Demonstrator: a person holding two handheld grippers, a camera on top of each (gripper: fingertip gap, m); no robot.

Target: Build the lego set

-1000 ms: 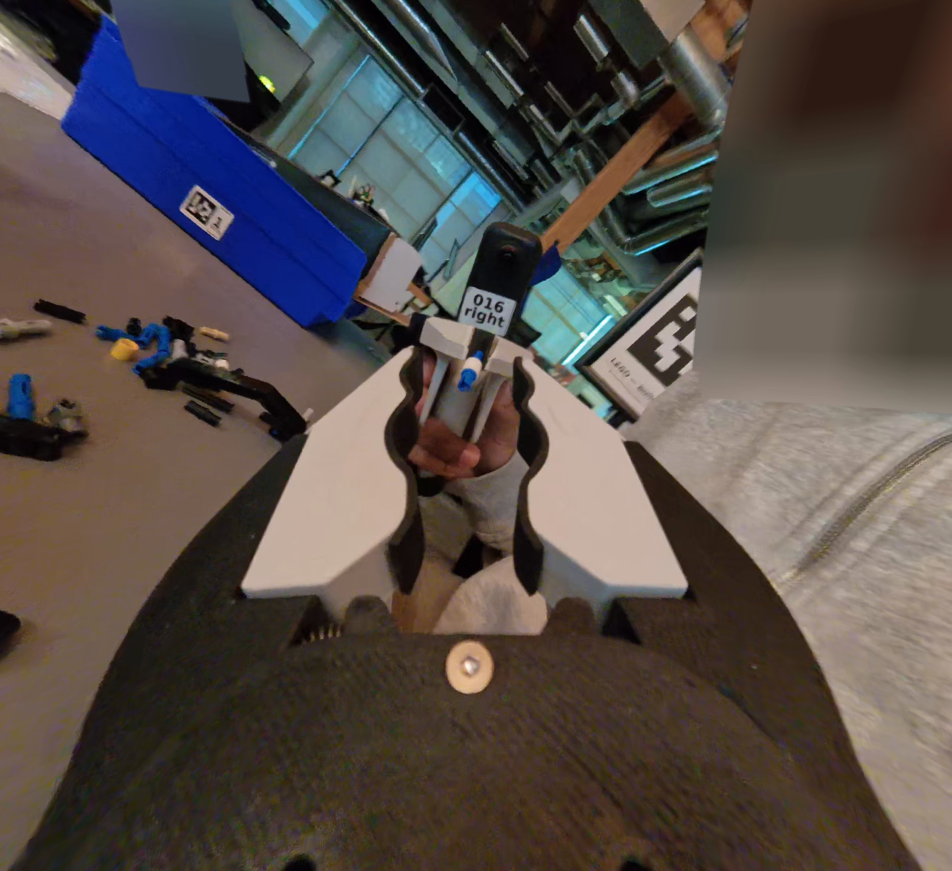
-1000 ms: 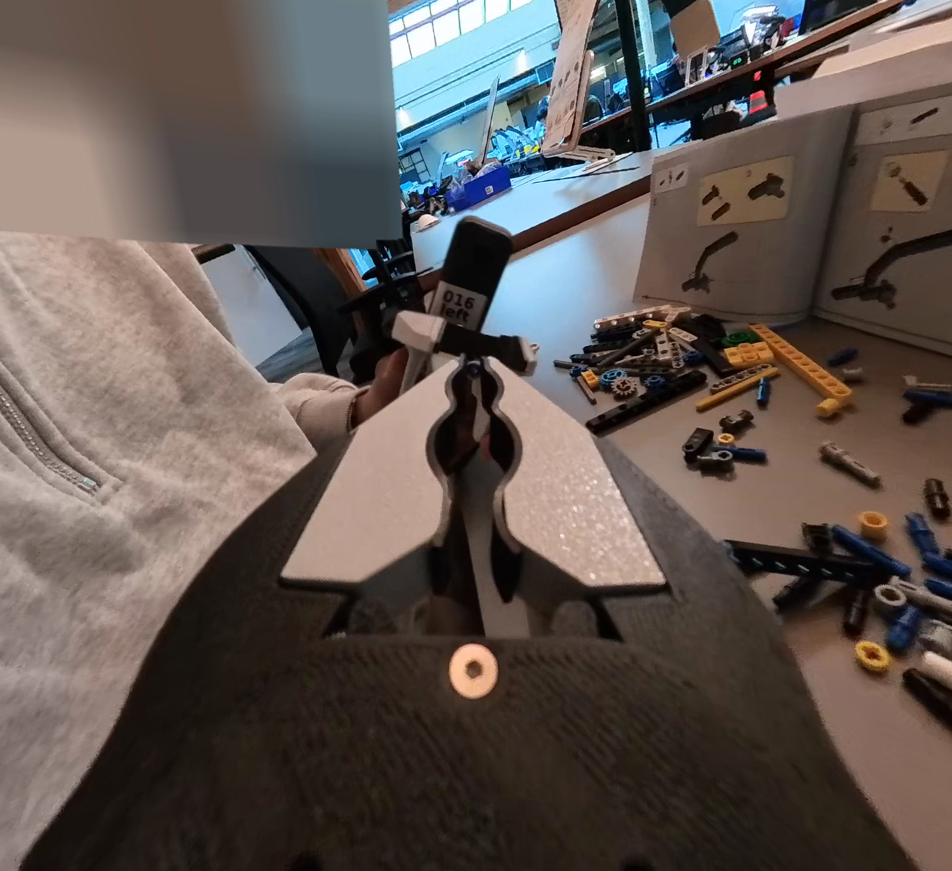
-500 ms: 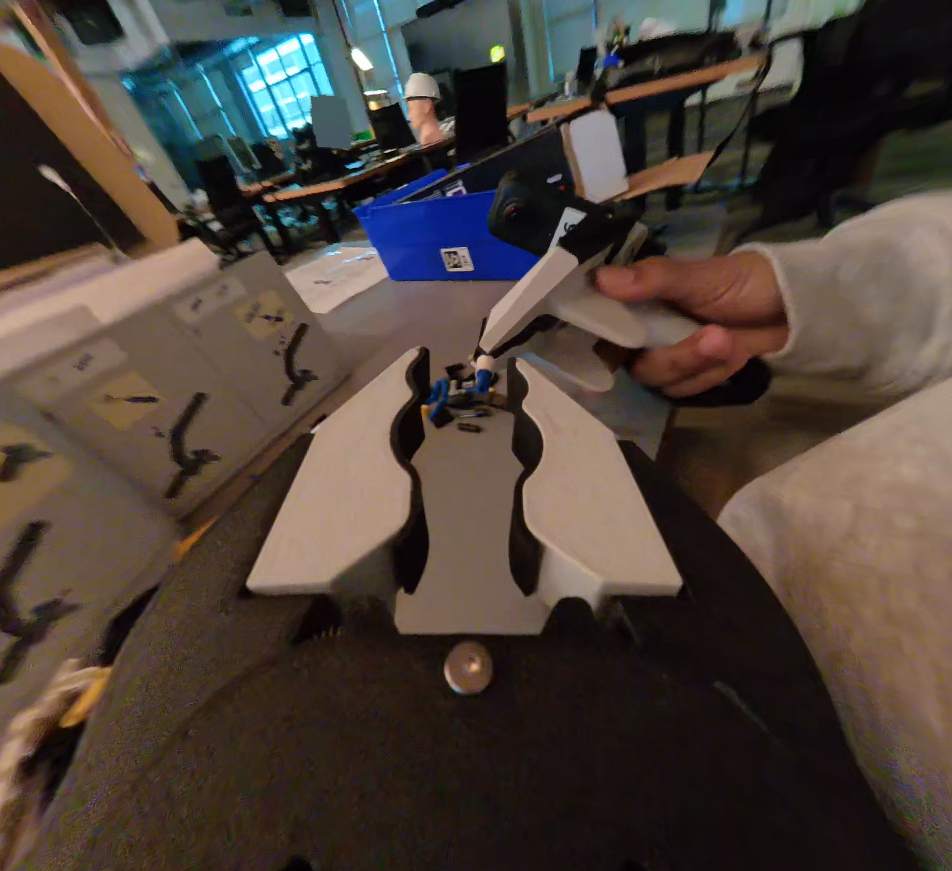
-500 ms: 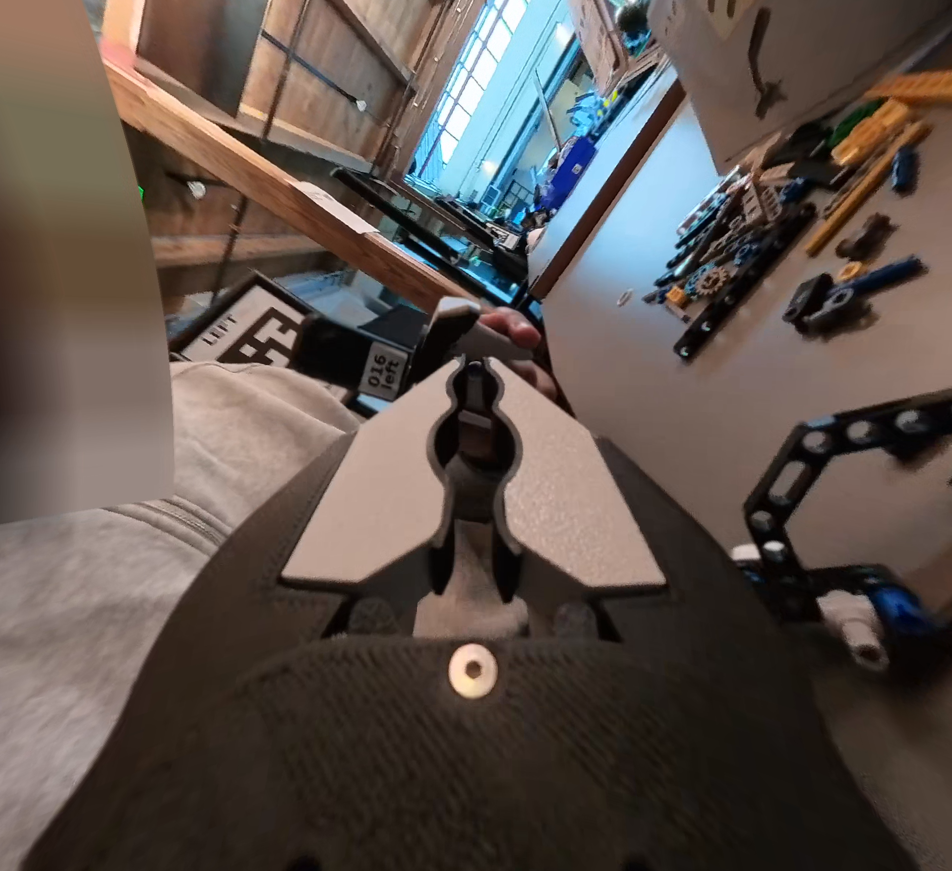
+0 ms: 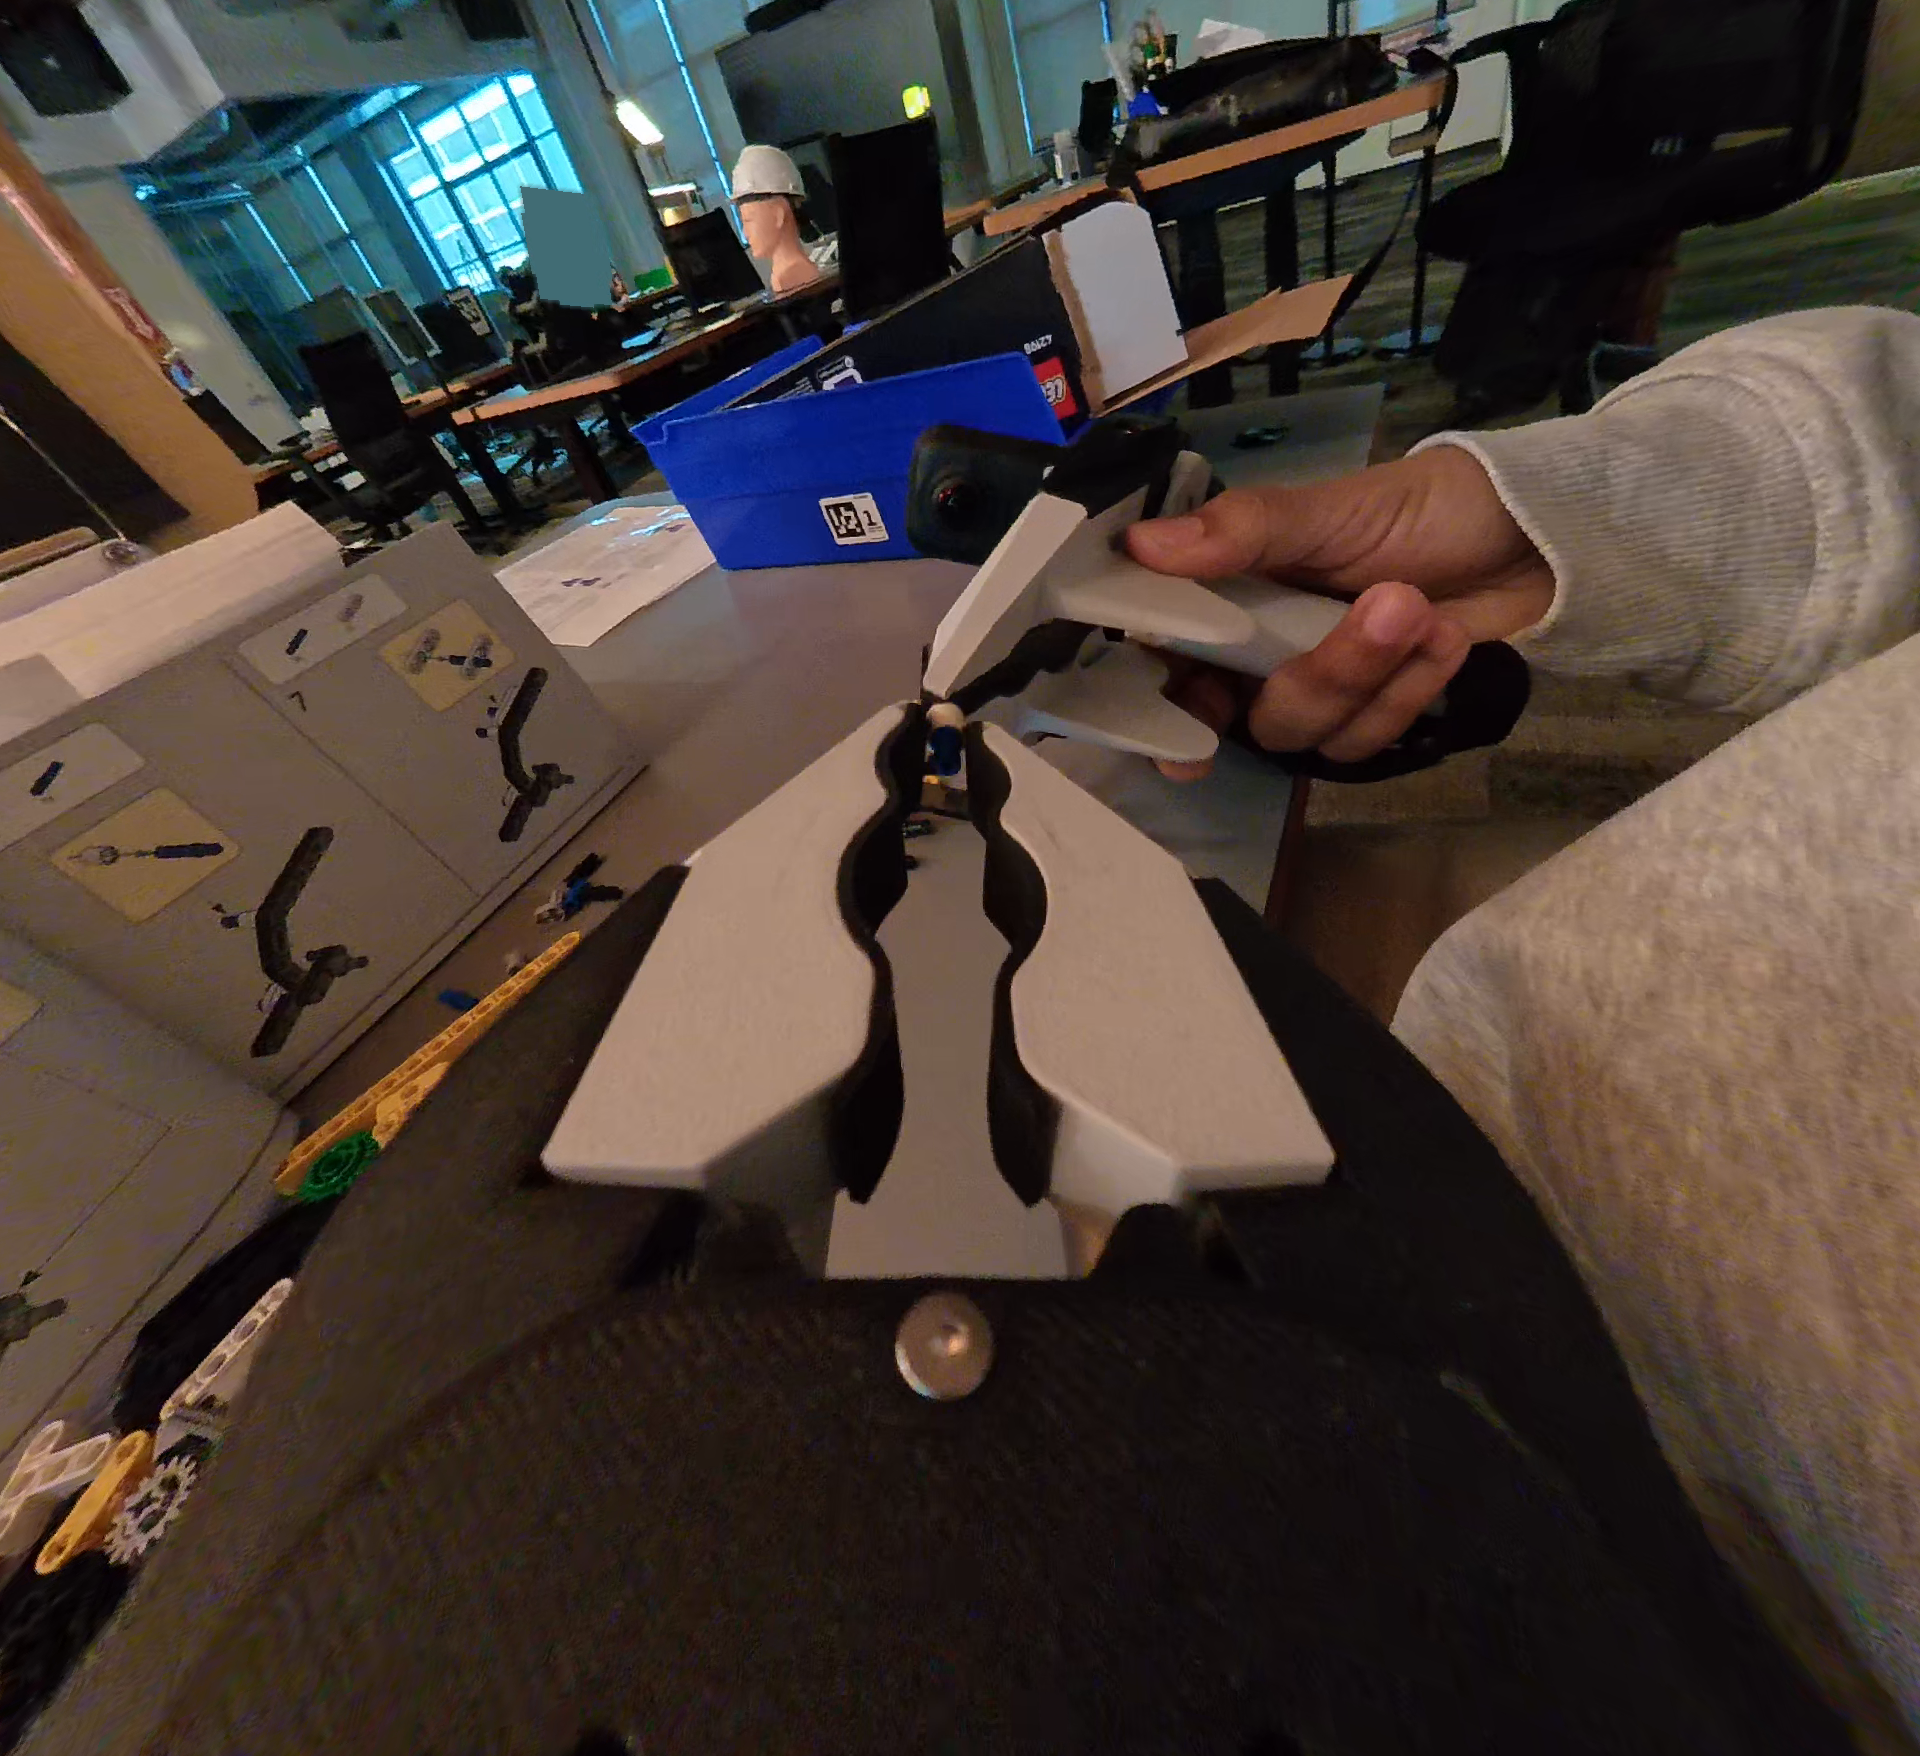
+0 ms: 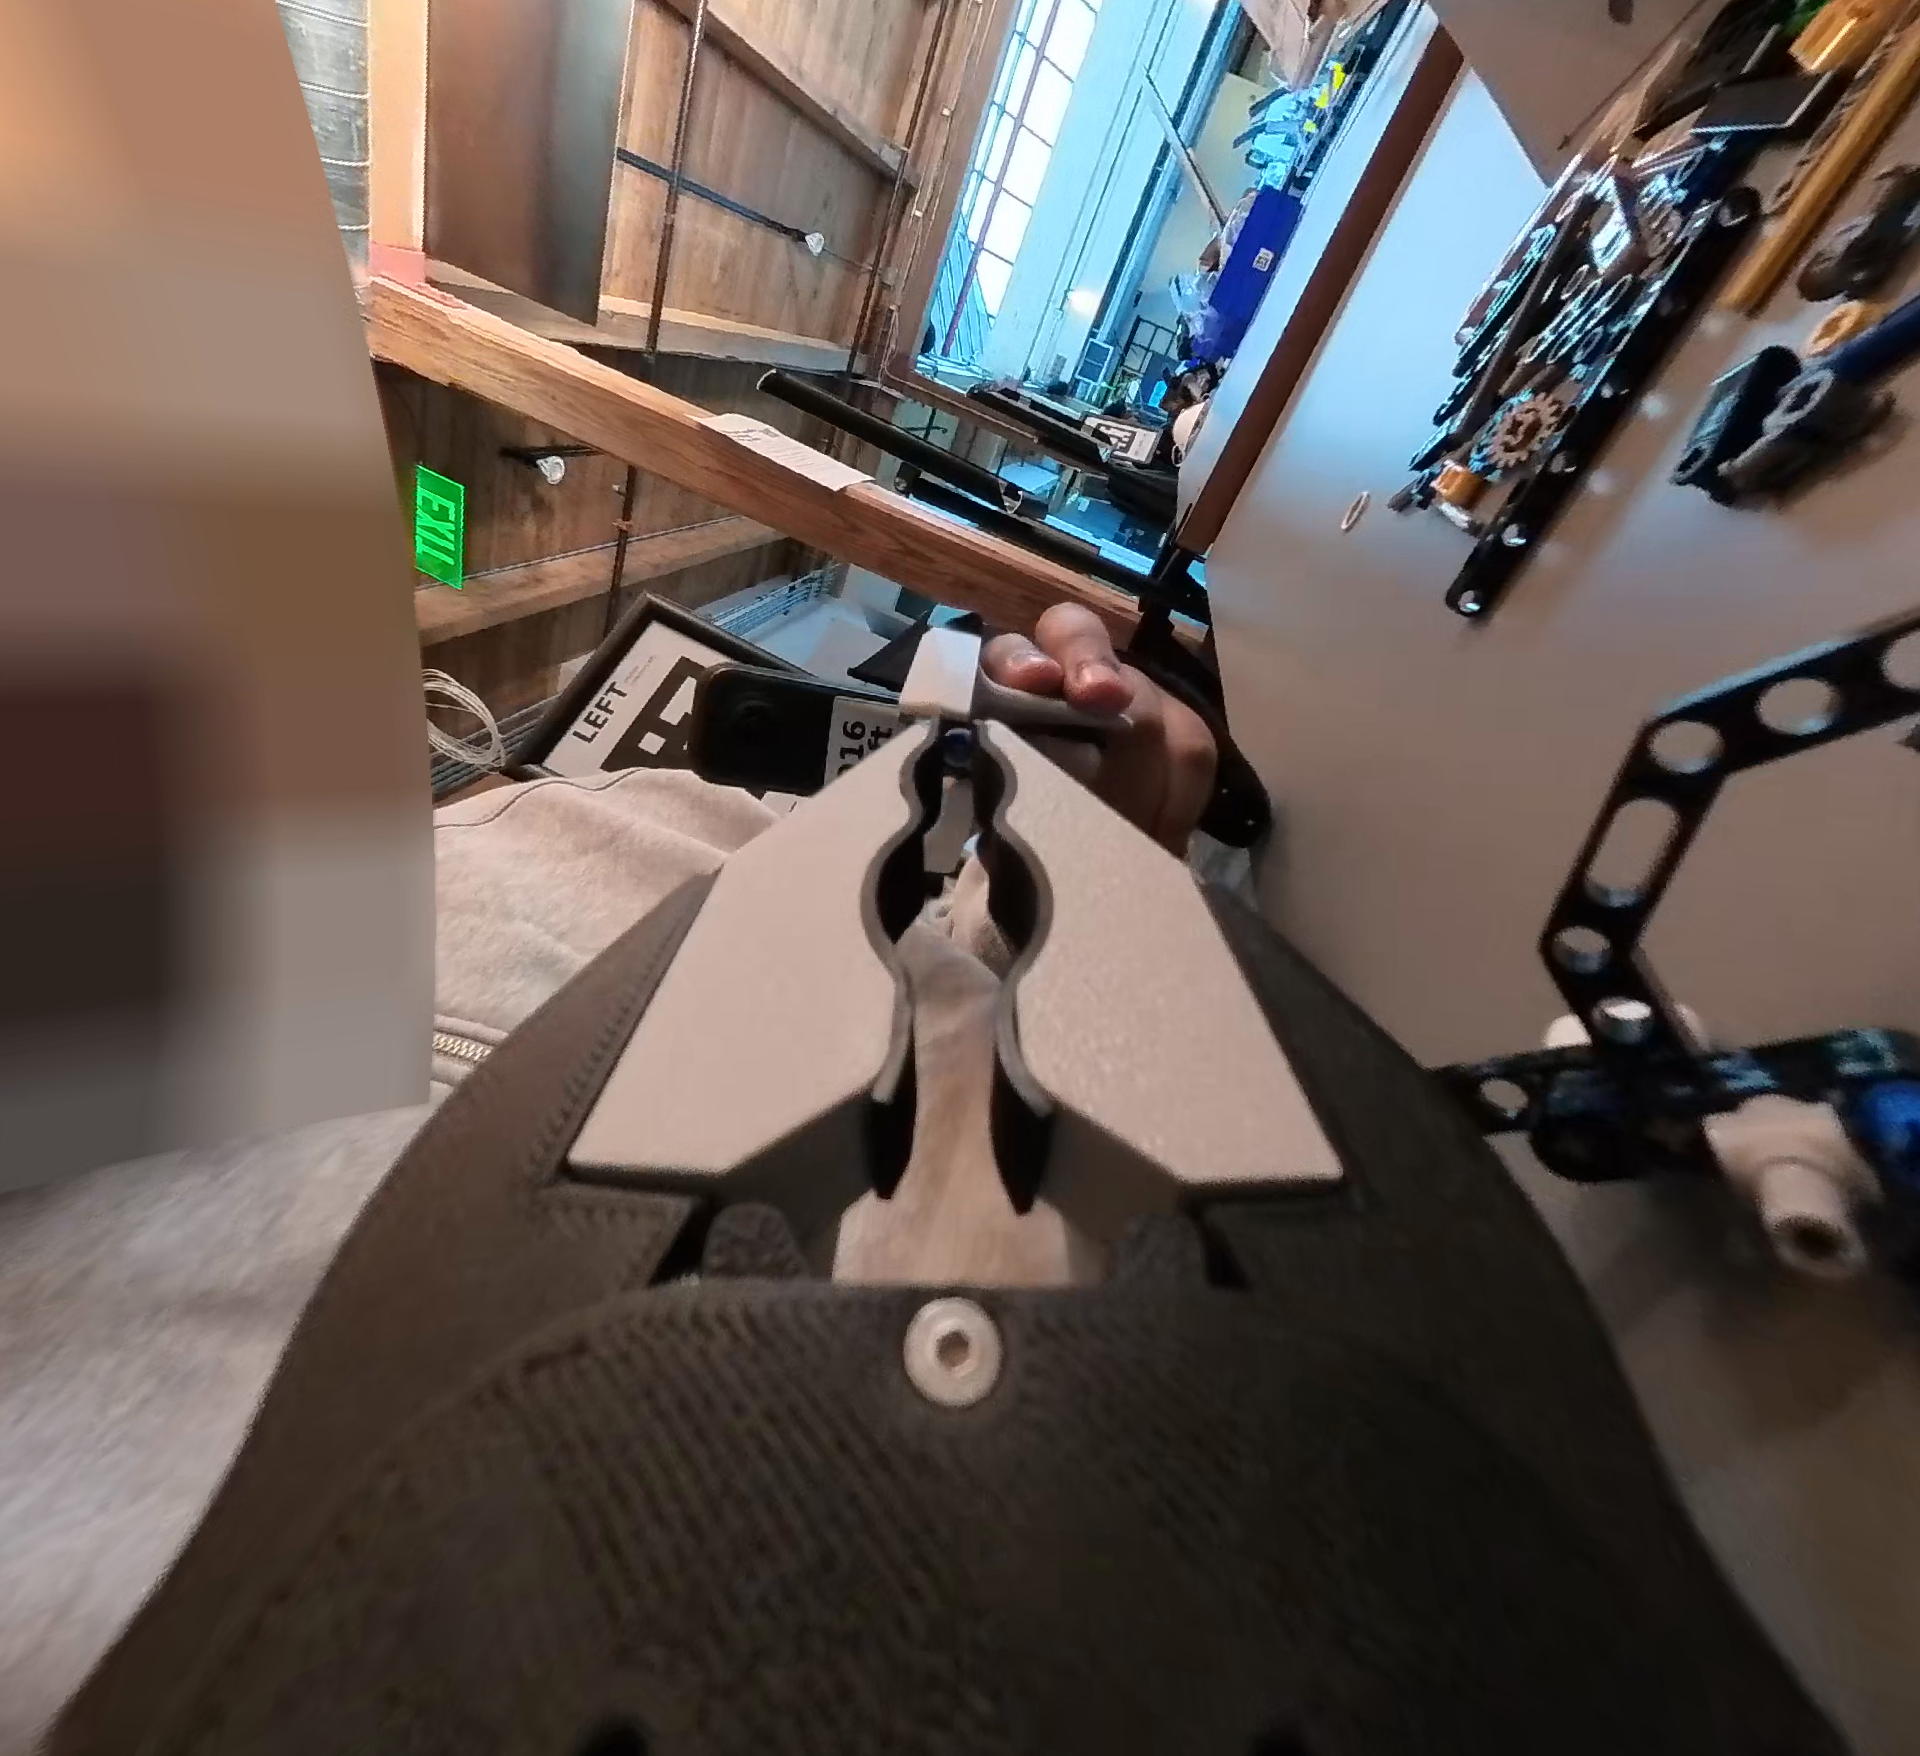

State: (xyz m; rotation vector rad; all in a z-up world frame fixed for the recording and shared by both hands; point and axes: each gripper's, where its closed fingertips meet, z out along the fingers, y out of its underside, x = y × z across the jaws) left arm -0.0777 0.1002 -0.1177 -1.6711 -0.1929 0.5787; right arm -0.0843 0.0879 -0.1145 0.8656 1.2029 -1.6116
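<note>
A small blue and white pin (image 5: 943, 750) sits between the fingertips of my left gripper (image 5: 943, 732), which has narrowed around its blue part. My right gripper (image 5: 933, 696), held by a hand in a grey sleeve, comes in from the right and is shut on the pin's white end. In the right wrist view the pin (image 6: 954, 748) shows at the tip of my right gripper (image 6: 954, 738), with a white finger (image 6: 940, 667) of the left gripper just beyond it. A black beam assembly (image 6: 1621, 885) with white and blue connectors lies on the table at the right.
Grey instruction sheets (image 5: 312, 823) stand at the left of the table (image 5: 748, 667). A blue bin (image 5: 831, 459) is behind. A yellow beam (image 5: 447, 1052), a green gear (image 5: 338, 1166) and several loose pieces (image 6: 1558, 335) lie around. The person's grey sweater fills the right. My two grippers' fingertips are within a few centimetres of each other.
Both grippers turned from facing each other in front of the person toward the table. The left gripper's fingers have closed in around the pin that the right gripper holds.
</note>
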